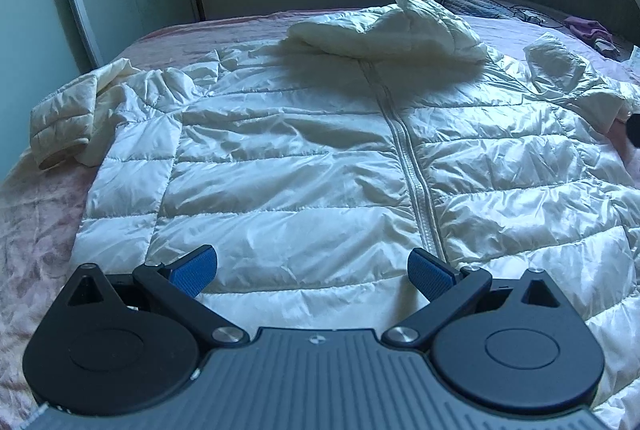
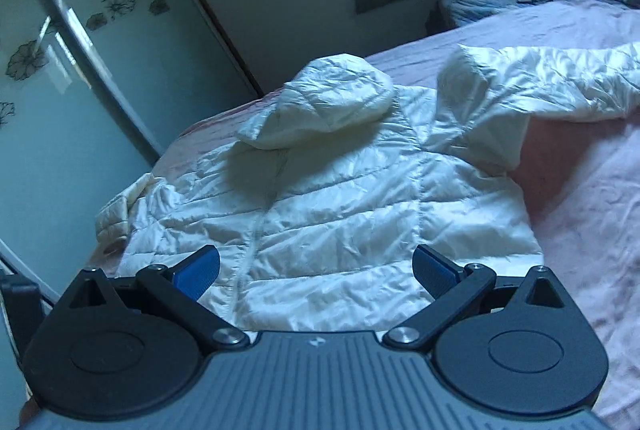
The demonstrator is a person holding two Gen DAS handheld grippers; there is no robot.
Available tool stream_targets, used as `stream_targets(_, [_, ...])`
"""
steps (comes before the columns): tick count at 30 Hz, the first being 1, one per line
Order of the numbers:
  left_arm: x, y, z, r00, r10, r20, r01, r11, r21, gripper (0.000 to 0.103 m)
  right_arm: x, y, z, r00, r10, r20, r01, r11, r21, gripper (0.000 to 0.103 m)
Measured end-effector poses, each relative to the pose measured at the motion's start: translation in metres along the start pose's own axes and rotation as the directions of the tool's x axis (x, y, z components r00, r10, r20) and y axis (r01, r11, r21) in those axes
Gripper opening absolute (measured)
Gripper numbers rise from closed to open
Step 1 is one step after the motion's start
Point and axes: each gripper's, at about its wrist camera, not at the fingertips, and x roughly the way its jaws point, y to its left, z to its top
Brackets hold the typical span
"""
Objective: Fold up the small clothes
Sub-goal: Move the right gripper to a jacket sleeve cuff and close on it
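A white quilted hooded jacket [image 1: 304, 166] lies front up and zipped on the pink bed [image 1: 36, 222], its hood [image 1: 384, 26] flopped over the collar. Its left sleeve [image 1: 64, 118] is bunched at the bed's left edge; its right sleeve [image 1: 572, 78] is bent upward. My left gripper [image 1: 313, 272] is open and empty, just above the jacket's hem left of the zipper. In the right wrist view the jacket [image 2: 340, 206] lies ahead, its sleeve [image 2: 540, 82] stretched to the right. My right gripper [image 2: 316, 272] is open and empty over the hem's right part.
A wardrobe with flower-patterned sliding doors [image 2: 60, 78] stands close along the bed's left side. A grey quilted cushion with cables [image 1: 480, 4] and a purple cloth [image 1: 592, 30] lie at the far right of the bed. Bare pink sheet [image 2: 592, 230] lies to the jacket's right.
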Motion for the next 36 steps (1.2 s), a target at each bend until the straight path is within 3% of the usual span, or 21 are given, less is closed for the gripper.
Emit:
stream_targets(2, [0.0, -0.001, 0.0, 1.0, -0.014, -0.005, 0.014, 1.0, 0.003, 0.103, 0.004, -0.015, 0.003, 1.0, -0.031, 0.0, 0.031, 0.999, 0.039, 0.103])
stream_targets(5, [0.0, -0.002, 0.0, 0.999, -0.037, -0.018, 0.037, 0.999, -0.002, 0.103, 0.003, -0.059, 0.011, 0.999, -0.029, 0.039, 0.021, 0.98, 0.197, 0.103])
stream_targets(9, [0.002, -0.001, 0.002, 0.997, -0.072, -0.019, 0.071, 0.997, -0.029, 0.103, 0.0, -0.128, 0.019, 0.991, -0.03, 0.129, -0.029, 0.902, 0.431, 0.103])
stream_targets(13, [0.005, -0.003, 0.005, 0.995, -0.099, -0.029, 0.097, 0.994, -0.04, 0.102, 0.001, -0.18, 0.029, 0.977, -0.077, 0.199, -0.046, 0.835, 0.548, 0.103])
stream_targets(19, [0.001, -0.007, 0.007, 0.998, -0.045, 0.043, 0.047, 0.998, -0.041, 0.103, 0.008, -0.227, 0.052, 0.945, -0.225, 0.239, 0.045, 0.81, 0.584, 0.103])
stream_targets(27, [0.017, -0.015, 0.014, 1.0, -0.001, 0.025, 0.001, 1.0, -0.001, 0.103, 0.019, -0.27, 0.078, 0.894, -0.354, 0.275, 0.132, 0.794, 0.593, 0.103])
stream_targets(33, [0.027, -0.018, 0.01, 1.0, 0.008, -0.001, -0.008, 1.0, 0.022, 0.103, 0.032, -0.306, 0.1, 0.862, -0.391, 0.322, 0.089, 0.742, 0.665, 0.1])
stream_targets(36, [0.026, -0.019, 0.01, 1.0, 0.009, 0.001, -0.009, 0.999, 0.034, 0.103, 0.035, -0.323, 0.112, 0.859, -0.388, 0.333, 0.046, 0.707, 0.706, 0.091])
